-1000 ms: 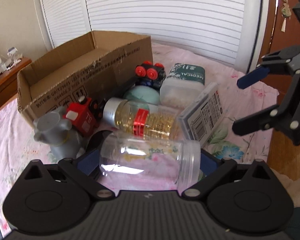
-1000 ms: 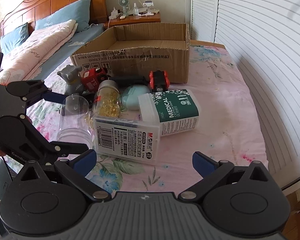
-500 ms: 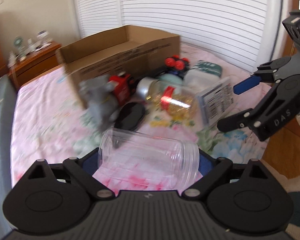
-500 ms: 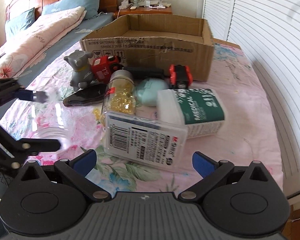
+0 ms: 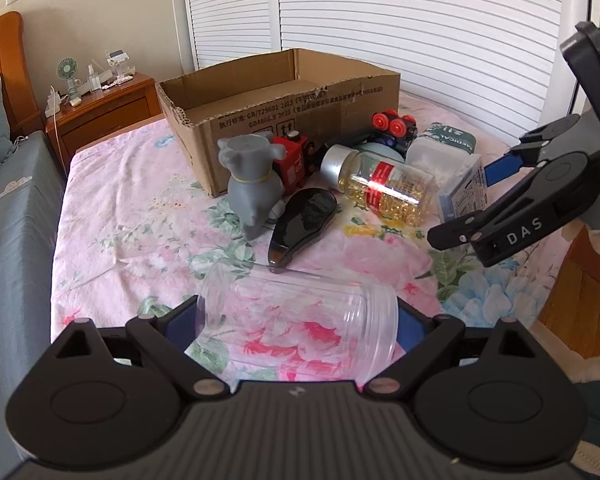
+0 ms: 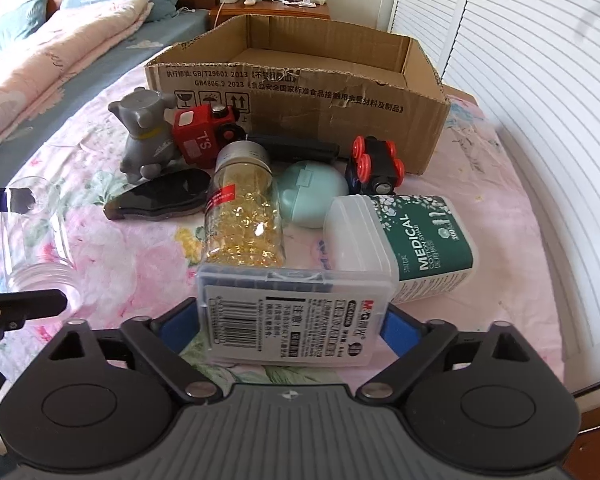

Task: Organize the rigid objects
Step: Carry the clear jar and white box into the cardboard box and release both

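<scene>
My left gripper (image 5: 298, 320) is shut on a clear empty jar (image 5: 300, 336), held sideways between its blue pads above the flowered bedspread. The jar (image 6: 36, 240) also shows at the left edge of the right wrist view. My right gripper (image 6: 292, 320) has its jaws closing on a clear plastic box (image 6: 292, 312) with a barcode label. Both blue pads lie against the box's short sides. The box leans on a medical cotton-swab tub (image 6: 412, 240). An open cardboard box (image 6: 300, 84) stands behind the pile.
The pile holds a grey dog figure (image 5: 252, 184), a red toy train (image 5: 296, 160), a bottle of yellow capsules (image 5: 384, 192), a glossy black piece (image 5: 304, 220), a mint egg-shaped case (image 6: 312, 192) and a red-wheeled wagon (image 6: 376, 168). A nightstand (image 5: 104, 112) stands at the far left.
My left gripper has drawn the clear jar back and left, away from the pile. My right gripper has moved forward, and its jaws have narrowed from wide open onto the labelled box.
</scene>
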